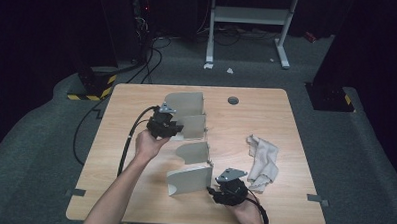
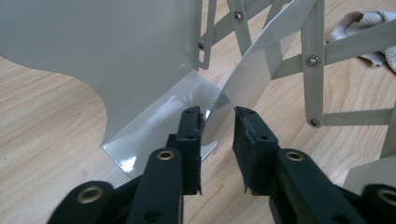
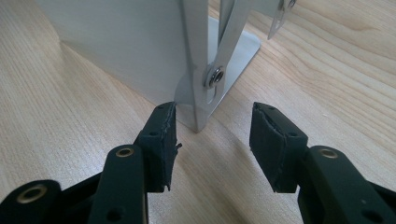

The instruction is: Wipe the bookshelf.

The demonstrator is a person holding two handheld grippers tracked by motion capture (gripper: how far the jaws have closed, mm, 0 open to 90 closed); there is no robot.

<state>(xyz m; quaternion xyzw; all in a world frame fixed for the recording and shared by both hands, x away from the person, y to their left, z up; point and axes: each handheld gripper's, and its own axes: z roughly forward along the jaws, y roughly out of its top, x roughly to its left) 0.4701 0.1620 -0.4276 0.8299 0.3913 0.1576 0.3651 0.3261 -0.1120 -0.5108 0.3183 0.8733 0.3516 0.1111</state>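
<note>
A grey metal folding rack [image 1: 189, 179] of several upright dividers joined by scissor links stands mid-table. My left gripper [image 1: 176, 130] is at the second divider from the back. Its jaws [image 2: 217, 114] stand a narrow gap apart, and the thin edge of that divider's shiny foot plate [image 2: 159, 121] lies between them against the left pad; the other pad is clear of it. My right gripper [image 1: 210, 189] is at the front divider's right corner. It is open [image 3: 215, 109], its jaws just short of the riveted corner [image 3: 198, 107] and to either side of it.
A crumpled beige cloth [image 1: 262, 159] lies right of the rack, also seen past the links [image 2: 362, 28]. A round cable hole [image 1: 233, 99] sits at the table's back. The left gripper's cable [image 1: 130, 139] trails off the left edge. Dark floor surrounds the table.
</note>
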